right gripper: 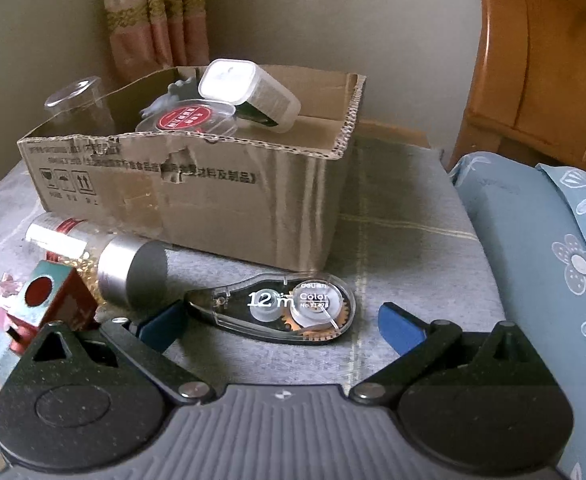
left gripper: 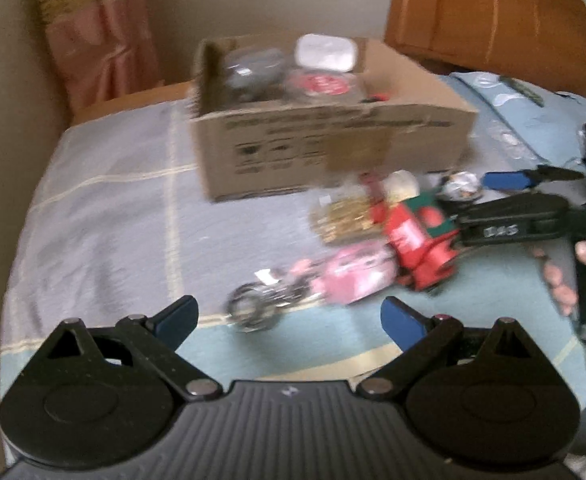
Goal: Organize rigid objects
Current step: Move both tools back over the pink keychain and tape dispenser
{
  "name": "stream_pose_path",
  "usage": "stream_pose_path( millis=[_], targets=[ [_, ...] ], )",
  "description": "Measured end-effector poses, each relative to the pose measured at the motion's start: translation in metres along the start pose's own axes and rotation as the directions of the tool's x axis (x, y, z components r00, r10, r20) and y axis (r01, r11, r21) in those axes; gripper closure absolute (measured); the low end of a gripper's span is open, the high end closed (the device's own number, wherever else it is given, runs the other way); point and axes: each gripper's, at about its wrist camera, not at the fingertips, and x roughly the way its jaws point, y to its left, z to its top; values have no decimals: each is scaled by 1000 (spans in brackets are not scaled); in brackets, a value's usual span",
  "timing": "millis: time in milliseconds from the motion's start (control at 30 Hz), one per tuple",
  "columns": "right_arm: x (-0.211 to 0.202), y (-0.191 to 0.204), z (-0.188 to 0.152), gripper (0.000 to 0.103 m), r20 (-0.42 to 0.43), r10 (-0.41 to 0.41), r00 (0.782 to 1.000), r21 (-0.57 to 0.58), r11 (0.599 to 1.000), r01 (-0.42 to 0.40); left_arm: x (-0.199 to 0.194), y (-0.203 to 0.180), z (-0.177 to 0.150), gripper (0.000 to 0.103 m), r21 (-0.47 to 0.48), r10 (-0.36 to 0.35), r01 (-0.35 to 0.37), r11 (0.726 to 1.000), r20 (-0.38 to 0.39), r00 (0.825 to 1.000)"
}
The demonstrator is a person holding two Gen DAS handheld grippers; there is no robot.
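Note:
A cardboard box (left gripper: 333, 152) stands on the bed and holds a white container (left gripper: 325, 54), a red-lidded round case (left gripper: 321, 82) and a grey item. The box also shows in the right wrist view (right gripper: 197, 196). In front of it lie a red wooden toy (left gripper: 413, 240), a pink item (left gripper: 353, 276) and a metal toy motorbike (left gripper: 261, 304). My left gripper (left gripper: 289, 318) is open and empty, just short of the motorbike. My right gripper (right gripper: 281, 320) is open around a clear correction-tape dispenser (right gripper: 281, 306) lying on the bed. A silver-capped bottle (right gripper: 105, 256) lies to its left.
A wooden headboard (right gripper: 541, 80) and a blue flowered pillow (right gripper: 553, 256) are on the right. A pink curtain (left gripper: 97, 28) hangs at the back left. A clear cup (right gripper: 79, 100) stands in the box's left corner. The right gripper's arm (left gripper: 533, 216) reaches in from the right.

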Motion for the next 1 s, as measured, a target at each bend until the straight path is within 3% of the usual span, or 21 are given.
stream_pose_path(
  millis=[233, 433, 733, 1000],
  targets=[
    [-4, -4, -6, 0, 16, 7, 1000, -5, 1000, -7, 22, -20, 8, 6, 19, 50, -50, 999, 7, 999],
    [-5, -5, -7, 0, 23, 9, 1000, -7, 1000, -9, 35, -17, 12, 6, -70, 18, -18, 997, -1, 1000],
    [-4, -4, -6, 0, 21, 7, 1000, -7, 1000, -7, 20, 2, 2, 6, -78, 151, -150, 986, 13, 988],
    [-4, -3, -5, 0, 20, 7, 1000, -8, 1000, -7, 26, -11, 10, 13, 1, 119, -120, 993, 82, 989]
  ],
)
